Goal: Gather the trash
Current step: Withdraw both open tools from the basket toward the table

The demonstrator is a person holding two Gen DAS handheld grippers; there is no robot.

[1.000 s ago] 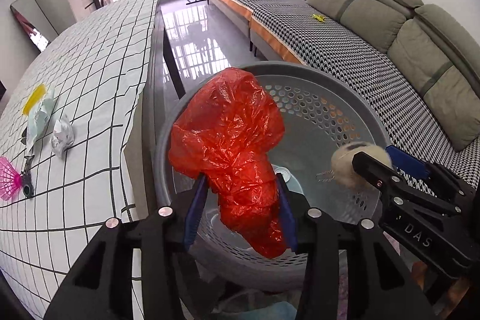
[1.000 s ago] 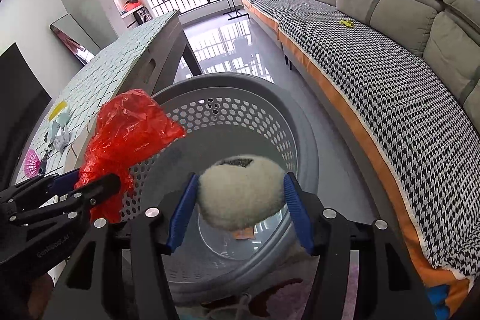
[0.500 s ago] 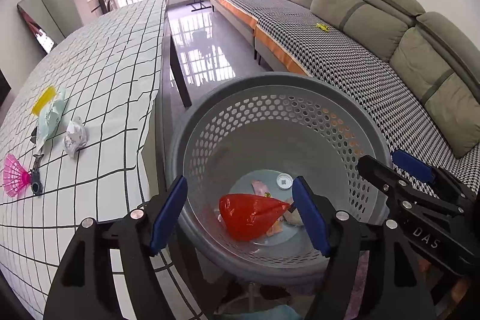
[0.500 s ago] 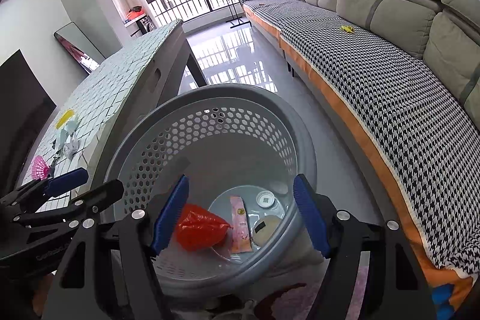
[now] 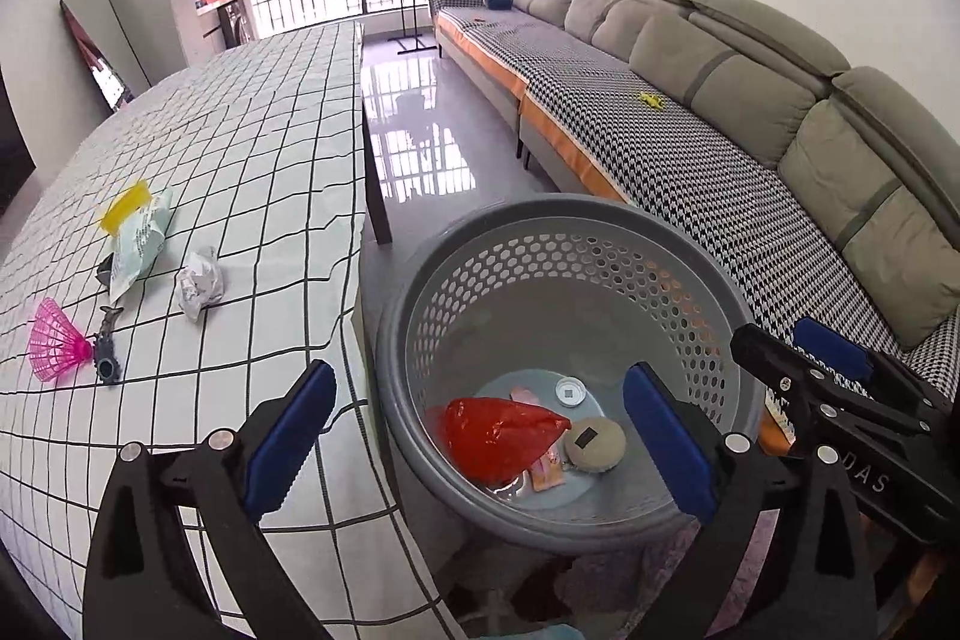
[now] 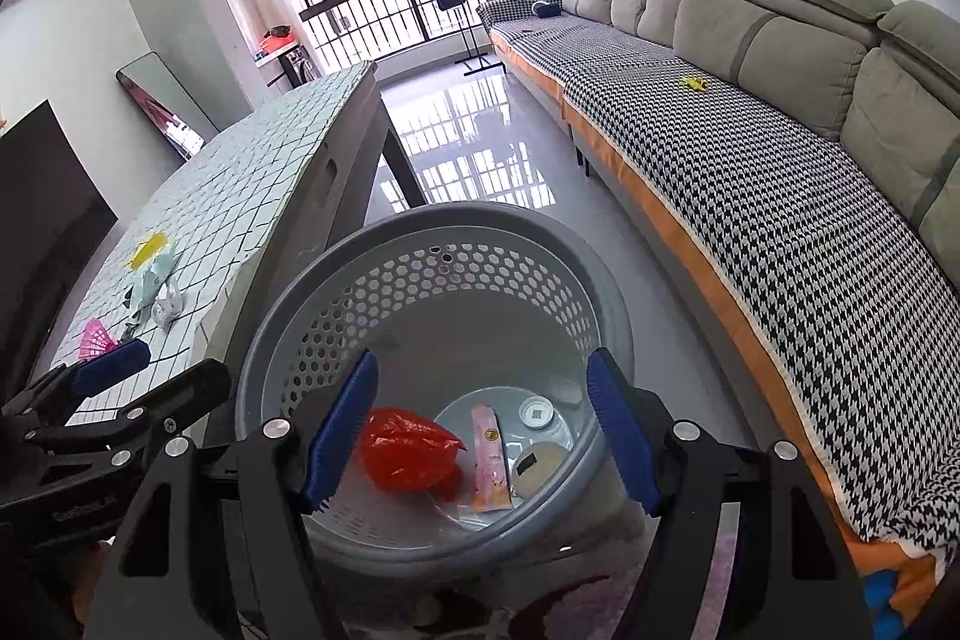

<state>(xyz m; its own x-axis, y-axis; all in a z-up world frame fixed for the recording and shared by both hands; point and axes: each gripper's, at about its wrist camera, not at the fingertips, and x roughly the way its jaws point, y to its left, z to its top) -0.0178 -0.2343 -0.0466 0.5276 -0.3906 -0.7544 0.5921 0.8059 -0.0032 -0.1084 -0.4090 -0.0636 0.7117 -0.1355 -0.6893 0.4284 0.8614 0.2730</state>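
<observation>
Both tools hang over the grey perforated basket (image 5: 678,244), tilted down into it. The left tool (image 5: 480,436) has its blue pads spread very wide and still parting, with nothing pinched between them; directly beyond its tips, at the bottom of the basket, lies the crumpled red plastic bag (image 5: 501,436). The right tool (image 6: 483,430) stands about half open with nothing in its grip either, and past its tips I can see the same litter on the basket floor: the red bag towards its left pad, a pink sachet (image 6: 491,451) straight ahead, a round cream-coloured pad with a dark patch (image 6: 536,466) towards its right pad, and a small white disc (image 6: 536,412) a little farther off. None of these touches either tool. Off to the left of the left tool runs the worktop (image 5: 252,148) under a checked cloth, and more rubbish waits on it, well away from the pads: a crumpled white paper (image 5: 200,280), a pale green packet (image 5: 139,244) with a yellow scrap (image 5: 125,207) at its far end, a pink shuttlecock (image 5: 57,349) and a small dark object (image 5: 108,343) just beside it. To the right of both tools stretches a long sofa (image 6: 798,58) with a houndstooth cover.
</observation>
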